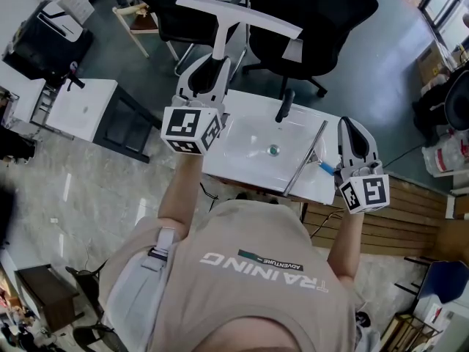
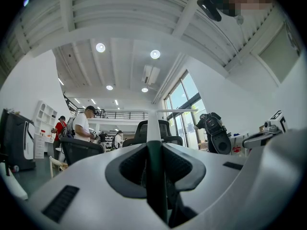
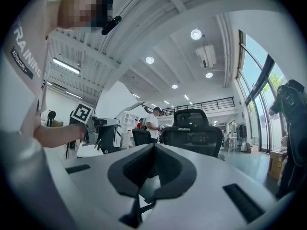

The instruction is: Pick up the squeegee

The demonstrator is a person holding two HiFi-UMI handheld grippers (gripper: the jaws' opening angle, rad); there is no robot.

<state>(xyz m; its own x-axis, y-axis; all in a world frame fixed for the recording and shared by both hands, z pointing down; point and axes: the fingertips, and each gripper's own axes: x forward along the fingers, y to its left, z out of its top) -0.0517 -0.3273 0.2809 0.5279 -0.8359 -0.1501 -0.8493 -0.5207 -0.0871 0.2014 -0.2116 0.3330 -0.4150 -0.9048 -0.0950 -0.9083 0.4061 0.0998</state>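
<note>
**Left claw (image 1: 209, 70) clamped on the squeegee (image 1: 224, 31), right claw (image 1: 352, 129) idle**

On my left side the claw is closed partway on the one squeegee in view, a white T-shaped tool with a dark green grip section. In the left gripper view the grip sits squarely between the pads, with the pale upper shaft rising out of them to the thin crossbar.

The relation that matters is the axis. The handle runs straight out along the line of my left claw, away from my body. The long blade lies across that line at the far end, out past the back edge of the white moulded washbasin bench (image 1: 242, 105) and in front of the chairs. The tool looks lifted clear of the bench, touching nothing but the pads, so I judge the pickup done. Any further move only has to keep that long blade from swinging into the tap or the chair backs.

My right claw has its jaws together with nothing between them. It hangs over the right end of the bench, well apart from the squeegee, so the left hand is the only one near it.

By count there is one squeegee and two claws. There is one black tap (image 1: 284, 105) behind the basin and one thin metal rod (image 1: 304, 160) lying slantwise across the bench's right side. Two black office chairs (image 1: 308, 13) stand beyond.
</note>
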